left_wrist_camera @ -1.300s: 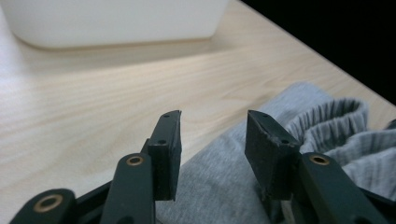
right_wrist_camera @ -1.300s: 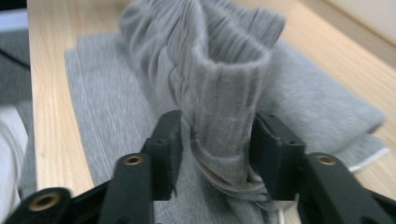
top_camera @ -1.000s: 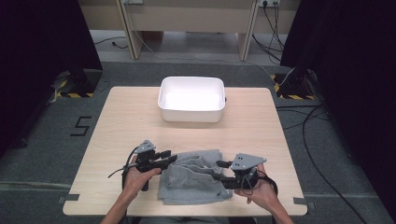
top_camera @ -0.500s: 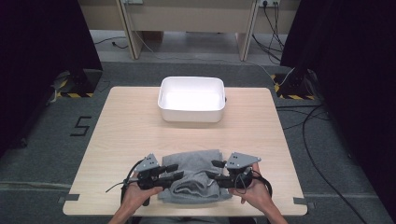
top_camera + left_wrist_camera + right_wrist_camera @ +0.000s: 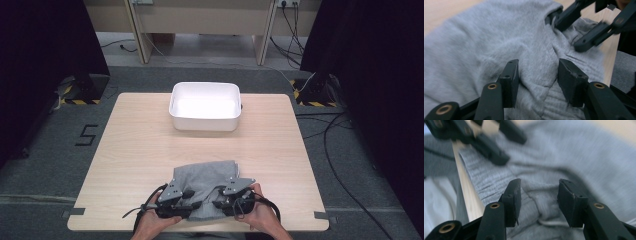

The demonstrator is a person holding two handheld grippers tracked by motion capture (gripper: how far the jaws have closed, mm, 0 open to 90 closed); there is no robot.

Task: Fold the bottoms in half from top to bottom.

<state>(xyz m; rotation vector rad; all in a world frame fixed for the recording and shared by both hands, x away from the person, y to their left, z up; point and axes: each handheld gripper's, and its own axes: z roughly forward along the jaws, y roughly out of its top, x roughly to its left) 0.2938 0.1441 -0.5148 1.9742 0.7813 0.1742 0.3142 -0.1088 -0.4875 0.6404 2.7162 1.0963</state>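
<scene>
A grey garment (image 5: 207, 177) lies folded at the near edge of the table (image 5: 140, 150). My left gripper (image 5: 192, 205) and right gripper (image 5: 220, 202) point at each other over its near hem. In the left gripper view, my left gripper (image 5: 537, 80) has just been opening. A raised ridge of the grey garment (image 5: 486, 37) sits between its jaws, and the pads do not press on it. In the right gripper view, my right gripper (image 5: 539, 200) stands open around a bunched fold of the garment (image 5: 579, 152) near its ribbed band.
A white rectangular bin (image 5: 205, 106) stands at the middle back of the table. The other gripper's black jaws (image 5: 584, 25) hang close above the cloth. The table's front edge (image 5: 465, 187) runs just beside the garment. Cables lie on the floor at the right.
Both hands have come back toward the near table edge and closer together over the garment's hem. The left jaws stand a little wider than before.
</scene>
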